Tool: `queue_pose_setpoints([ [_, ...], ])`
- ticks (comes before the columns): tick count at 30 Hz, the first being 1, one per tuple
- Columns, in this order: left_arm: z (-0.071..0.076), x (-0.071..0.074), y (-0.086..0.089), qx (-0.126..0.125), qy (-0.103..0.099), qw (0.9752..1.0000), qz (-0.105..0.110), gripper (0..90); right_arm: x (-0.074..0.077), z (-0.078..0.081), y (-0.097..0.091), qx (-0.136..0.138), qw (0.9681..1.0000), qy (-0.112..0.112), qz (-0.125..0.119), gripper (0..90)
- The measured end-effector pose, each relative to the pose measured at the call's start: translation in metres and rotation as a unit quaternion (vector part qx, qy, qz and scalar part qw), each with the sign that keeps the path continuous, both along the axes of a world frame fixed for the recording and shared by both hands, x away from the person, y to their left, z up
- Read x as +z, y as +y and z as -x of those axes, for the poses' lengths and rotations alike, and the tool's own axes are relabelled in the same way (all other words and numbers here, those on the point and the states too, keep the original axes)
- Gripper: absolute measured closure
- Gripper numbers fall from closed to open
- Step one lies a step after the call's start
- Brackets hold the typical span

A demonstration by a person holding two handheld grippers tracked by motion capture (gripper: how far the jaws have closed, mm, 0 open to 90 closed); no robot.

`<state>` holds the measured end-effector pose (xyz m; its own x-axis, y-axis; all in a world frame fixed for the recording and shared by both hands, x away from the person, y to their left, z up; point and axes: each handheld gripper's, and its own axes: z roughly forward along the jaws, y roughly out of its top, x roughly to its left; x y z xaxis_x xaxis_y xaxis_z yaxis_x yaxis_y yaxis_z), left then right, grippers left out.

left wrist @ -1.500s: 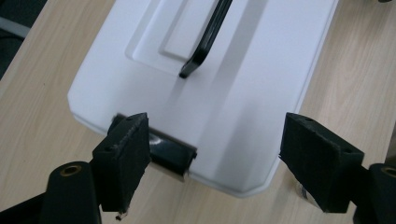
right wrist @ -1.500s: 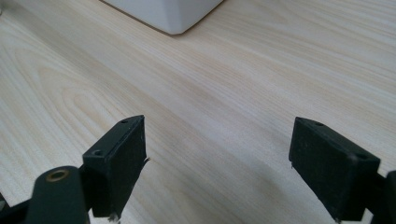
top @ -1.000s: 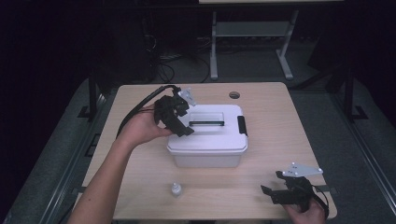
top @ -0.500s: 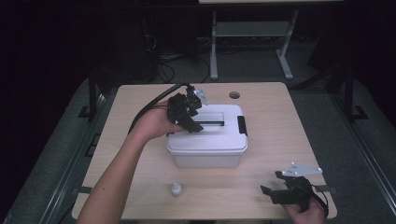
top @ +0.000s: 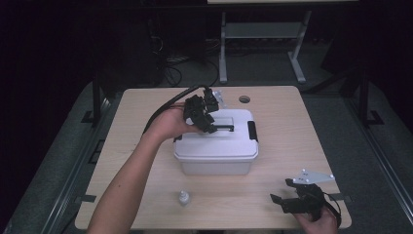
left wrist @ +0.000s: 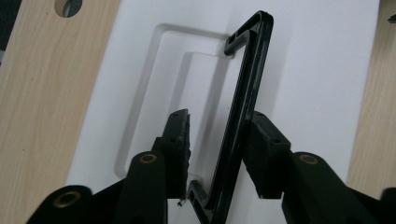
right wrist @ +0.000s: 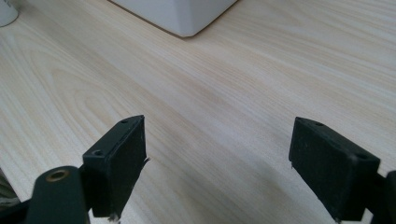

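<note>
A white lidded box (top: 216, 151) sits mid-table. Its black carry handle (top: 225, 127) stands up out of the recess in the lid (left wrist: 317, 70). My left gripper (top: 212, 126) reaches over the lid from the left. In the left gripper view the handle (left wrist: 247, 79) runs between the jaws of the left gripper (left wrist: 217, 135), which have just been closing. The right pad is at the bar and the left pad is still apart from it. My right gripper (top: 287, 191) rests open near the table's front right, and its jaws (right wrist: 217, 154) have bare wood between them.
A small white bottle (top: 183, 197) stands on the table in front of the box, and it is at the top left corner (right wrist: 7, 11) in the right gripper view. A cable hole (top: 244, 99) lies behind the box. A black latch (top: 252, 130) sits on the box's right side.
The left hand has moved right, from the box's left edge onto the lid, and its jaws have narrowed around the handle. The right gripper has stayed still.
</note>
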<state>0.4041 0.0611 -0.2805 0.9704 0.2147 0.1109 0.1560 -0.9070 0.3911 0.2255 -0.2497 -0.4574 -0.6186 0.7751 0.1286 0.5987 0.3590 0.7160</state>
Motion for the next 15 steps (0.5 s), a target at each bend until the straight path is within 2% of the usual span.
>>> queue_pose_setpoints([
  [7, -0.008, 0.001, -0.006, -0.009, 0.012, 0.9998, -0.011, 72.0, 0.000, 0.000, 0.000, 0.001, 1.0000, 0.003, -0.001, 18.3],
  [15, -0.016, -0.001, -0.015, -0.021, 0.027, 0.9993, -0.018, 76.0, 0.000, -0.001, 0.000, 0.005, 1.0000, 0.005, -0.003, 18.3],
])
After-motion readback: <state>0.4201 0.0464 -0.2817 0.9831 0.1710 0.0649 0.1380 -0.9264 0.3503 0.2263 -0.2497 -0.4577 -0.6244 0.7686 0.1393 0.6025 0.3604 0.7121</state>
